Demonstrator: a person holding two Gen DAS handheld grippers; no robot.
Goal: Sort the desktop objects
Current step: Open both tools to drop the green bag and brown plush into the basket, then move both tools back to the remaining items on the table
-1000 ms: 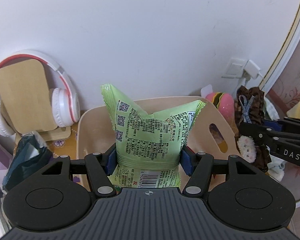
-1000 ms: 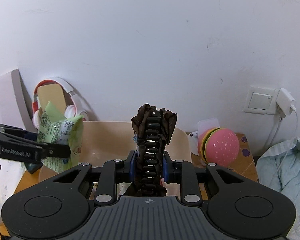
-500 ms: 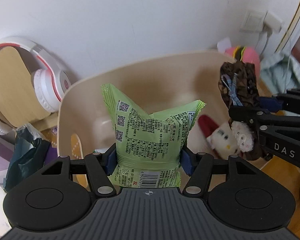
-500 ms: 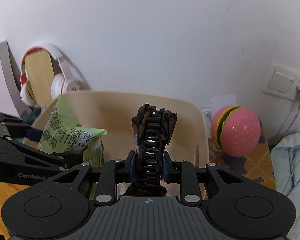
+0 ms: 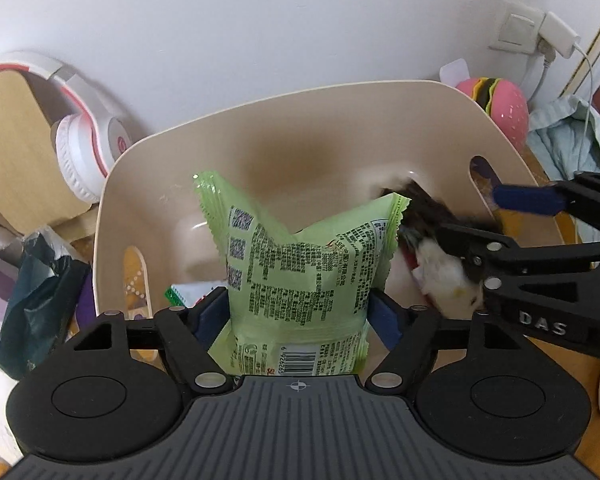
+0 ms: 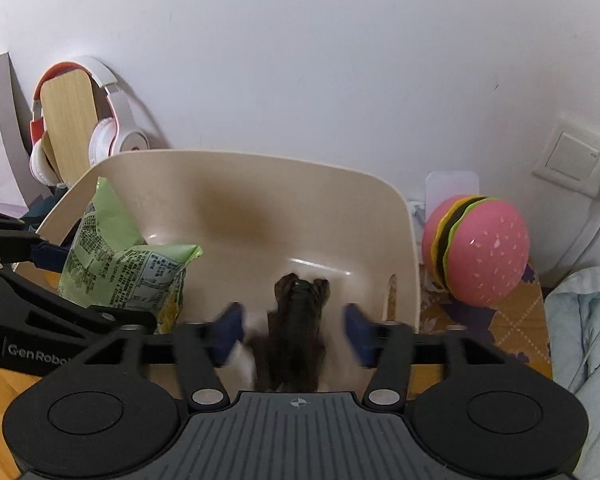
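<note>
Squeezing the soft, light green snack bag (image 5: 300,268) low near its bottom seam, the left tool (image 5: 298,316) holds it over the beige bin (image 5: 148,168), while the right tool (image 6: 294,330) is spread apart and the floppy brown toy (image 6: 296,332) sits loose between its fingers.

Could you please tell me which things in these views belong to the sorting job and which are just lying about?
In the job: green snack packet, dark brown plush item, beige bin, left tool, right tool.

Lying about: headphones, burger toy, wall socket, blue cloth.
</note>
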